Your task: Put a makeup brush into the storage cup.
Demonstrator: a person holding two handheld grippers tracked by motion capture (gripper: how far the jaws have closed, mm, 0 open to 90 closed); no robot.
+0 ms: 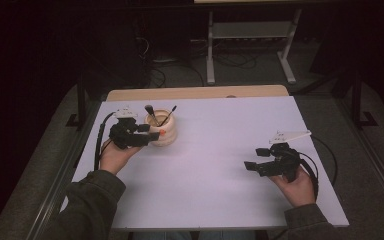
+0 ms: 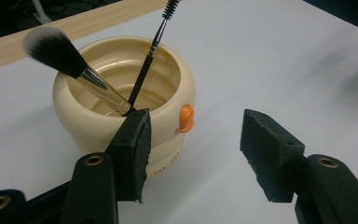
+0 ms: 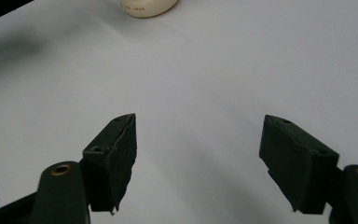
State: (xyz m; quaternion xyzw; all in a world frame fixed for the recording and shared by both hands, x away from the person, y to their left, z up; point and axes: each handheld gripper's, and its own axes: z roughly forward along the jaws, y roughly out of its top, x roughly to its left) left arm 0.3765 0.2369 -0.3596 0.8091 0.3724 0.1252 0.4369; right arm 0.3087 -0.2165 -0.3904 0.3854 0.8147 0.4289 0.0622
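A cream ribbed pot (image 1: 166, 136) with a small orange knob (image 2: 186, 119) stands at the back left of the white table top (image 1: 215, 150). Two tools stand in it: a fluffy makeup brush (image 2: 56, 49) with a silver ferrule, and a thin black mascara wand (image 2: 151, 46). My left gripper (image 1: 149, 133) is right beside the pot, its jaws open and nothing between them (image 2: 195, 116); the left pad is close to the pot's wall. My right gripper (image 1: 254, 158) hovers open over bare table at the right (image 3: 198, 121). The pot's base (image 3: 147, 6) lies far ahead of it.
A wooden strip (image 1: 195, 92) borders the table's far edge. Beyond it, on the dark floor, are a metal stand (image 1: 250, 45) and loose cables. A cable (image 1: 325, 155) trails from the right gripper near the table's right edge.
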